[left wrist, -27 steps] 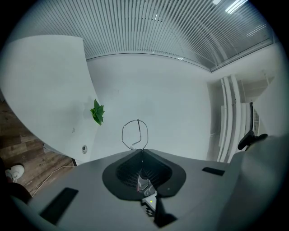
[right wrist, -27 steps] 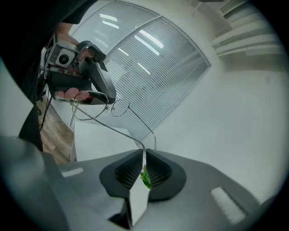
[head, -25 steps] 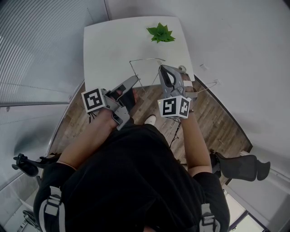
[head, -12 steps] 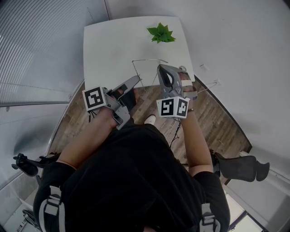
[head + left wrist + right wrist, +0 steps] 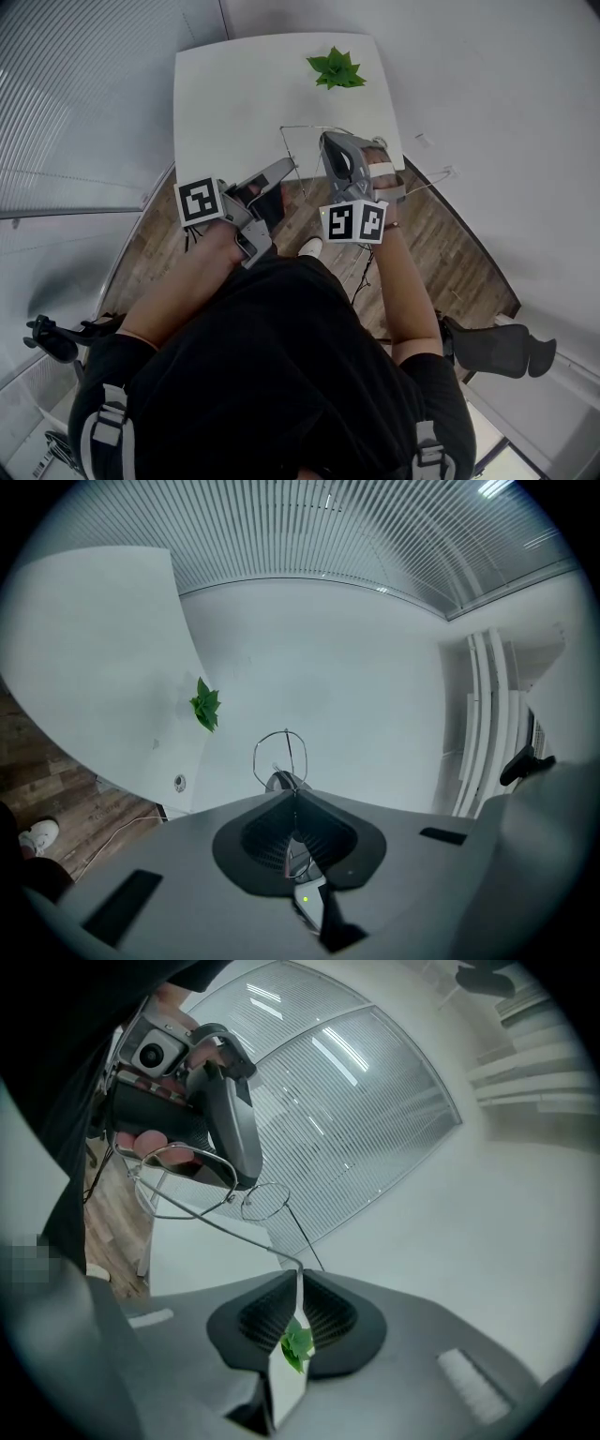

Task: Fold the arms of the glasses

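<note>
glasses (image 5: 305,127) with a thin wire frame hang in the air between the two claws, and in the head view they show against the near edge of the white tabletop (image 5: 225,94). the left claw (image 5: 284,167) has its jaws closed together on the frame at one lens. in the left gripper view the wire rim of that lens (image 5: 281,752) rises just past the pinched jaw tips. the right claw (image 5: 328,142) is also closed, its jaw tips pressed on the end of one arm of the glasses. in the right gripper view that arm runs from the jaw tips up to the two lenses (image 5: 202,1180), standing out from the frame and not laid against it. a small green plant (image 5: 336,70) sits on the far part of the tabletop, well apart from the glasses, and a bit of it shows through the slit lower down between the right claw's jaws (image 5: 298,1342). nothing lies between the two claws but the glasses themselves. below the claws is a wooden floor (image 5: 441,244) with a white shoe (image 5: 309,247) and a thin cable (image 5: 427,180) on it. a dark chair (image 5: 497,345) stands at the lower right, and ribbed blinds (image 5: 75,94) cover the wall at the left.
</note>
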A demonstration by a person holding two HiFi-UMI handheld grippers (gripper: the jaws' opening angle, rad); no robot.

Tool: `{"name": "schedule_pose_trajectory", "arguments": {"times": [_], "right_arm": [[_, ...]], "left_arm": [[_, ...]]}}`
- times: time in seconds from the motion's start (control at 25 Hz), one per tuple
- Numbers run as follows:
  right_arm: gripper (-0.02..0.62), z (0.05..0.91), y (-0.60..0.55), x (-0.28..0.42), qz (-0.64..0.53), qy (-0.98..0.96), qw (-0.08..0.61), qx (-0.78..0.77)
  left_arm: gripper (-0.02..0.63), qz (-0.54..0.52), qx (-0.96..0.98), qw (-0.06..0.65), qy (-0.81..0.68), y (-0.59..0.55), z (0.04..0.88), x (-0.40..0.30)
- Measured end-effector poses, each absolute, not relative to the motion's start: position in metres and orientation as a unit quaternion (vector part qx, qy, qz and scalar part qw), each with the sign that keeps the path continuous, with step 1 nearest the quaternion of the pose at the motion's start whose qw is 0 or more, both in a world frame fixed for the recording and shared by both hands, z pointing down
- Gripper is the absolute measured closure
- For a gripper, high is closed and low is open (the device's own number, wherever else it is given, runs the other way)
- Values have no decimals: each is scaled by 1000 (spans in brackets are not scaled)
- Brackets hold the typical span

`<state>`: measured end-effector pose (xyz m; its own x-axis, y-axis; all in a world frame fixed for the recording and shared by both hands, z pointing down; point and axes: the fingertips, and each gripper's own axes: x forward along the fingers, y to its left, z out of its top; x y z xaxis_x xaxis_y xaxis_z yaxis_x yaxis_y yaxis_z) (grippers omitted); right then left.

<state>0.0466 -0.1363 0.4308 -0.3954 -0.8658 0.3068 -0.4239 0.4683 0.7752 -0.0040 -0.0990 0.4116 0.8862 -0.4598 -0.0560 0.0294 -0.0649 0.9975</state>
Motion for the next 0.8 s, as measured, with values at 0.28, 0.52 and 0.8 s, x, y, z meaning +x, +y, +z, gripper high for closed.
{"name": "schedule_pose_trajectory", "arguments": {"times": [0.28,0.52,0.8], "right_arm": [[563,432,-136,32,-321,-781,363,395],[563,434,-132,26,-334,-783,363,379],[561,434,-127,16,-346,-785,362,364]], "left_arm": [[592,-173,708,670,-139,-97,412,1],[592,-164,710,672,-134,-93,414,8],[592,-157,710,676,-123,-88,412,12]]}}
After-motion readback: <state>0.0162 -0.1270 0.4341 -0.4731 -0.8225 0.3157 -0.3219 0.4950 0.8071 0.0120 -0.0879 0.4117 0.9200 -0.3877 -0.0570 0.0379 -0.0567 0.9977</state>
